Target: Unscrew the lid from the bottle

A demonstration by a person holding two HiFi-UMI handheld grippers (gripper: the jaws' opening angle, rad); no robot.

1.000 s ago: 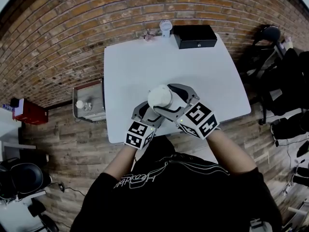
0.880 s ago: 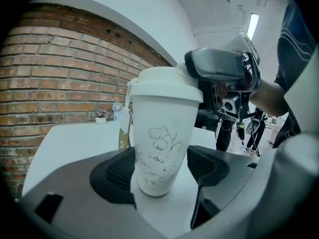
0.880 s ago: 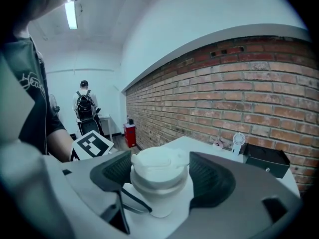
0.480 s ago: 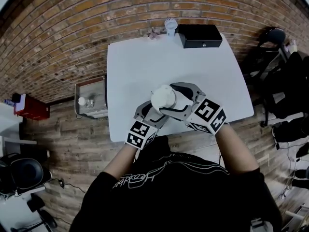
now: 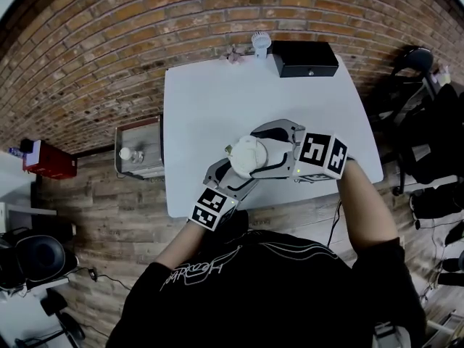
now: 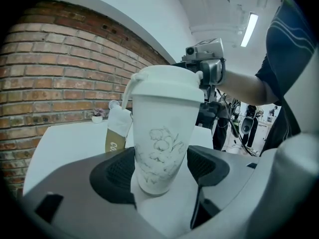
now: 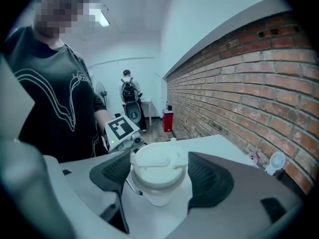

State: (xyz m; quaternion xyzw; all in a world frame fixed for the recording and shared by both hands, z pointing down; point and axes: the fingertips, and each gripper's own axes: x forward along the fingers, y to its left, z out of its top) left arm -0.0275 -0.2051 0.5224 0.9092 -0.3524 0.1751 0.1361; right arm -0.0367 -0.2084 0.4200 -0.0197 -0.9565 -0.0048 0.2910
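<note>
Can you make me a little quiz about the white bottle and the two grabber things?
1. True or false: the lid is lying flat on the table.
2. What does the left gripper clamp? A) the bottle, B) a spoon, C) a book.
3. Fill in: the right gripper has its jaws closed around the ____.

Key: 1 false, it sits on top of the bottle. 2 A. 3 lid.

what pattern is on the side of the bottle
A faint grey line-drawn flower on the white bottle, clearest in the left gripper view.
</note>
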